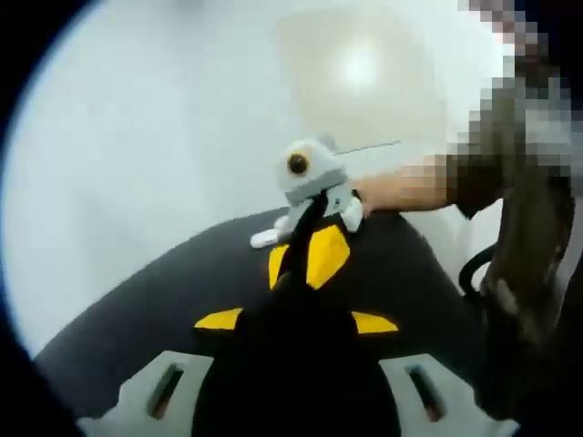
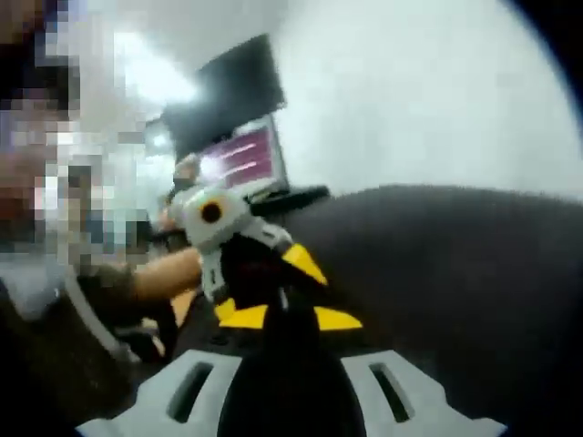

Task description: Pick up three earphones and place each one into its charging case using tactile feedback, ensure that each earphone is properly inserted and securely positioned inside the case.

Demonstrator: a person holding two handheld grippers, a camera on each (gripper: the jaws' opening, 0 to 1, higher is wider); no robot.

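Left gripper [image 1: 296, 314] and right gripper [image 2: 290, 320] meet tip to tip over the dark bench [image 2: 455, 273]; whether either's jaws are open cannot be told; earphones and case indistinguishable.

no readable text, monitor [image 2: 244, 157] blurred

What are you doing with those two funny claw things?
A person is holding a gripper in each hand above a black table. In the left gripper view, the right gripper faces the camera, with the person's arm behind it. In the right gripper view, the left gripper faces back, close by. Both pairs of black and yellow fingers look closed together, tip to tip. No earphones or charging cases can be made out, and the pictures are blurry.
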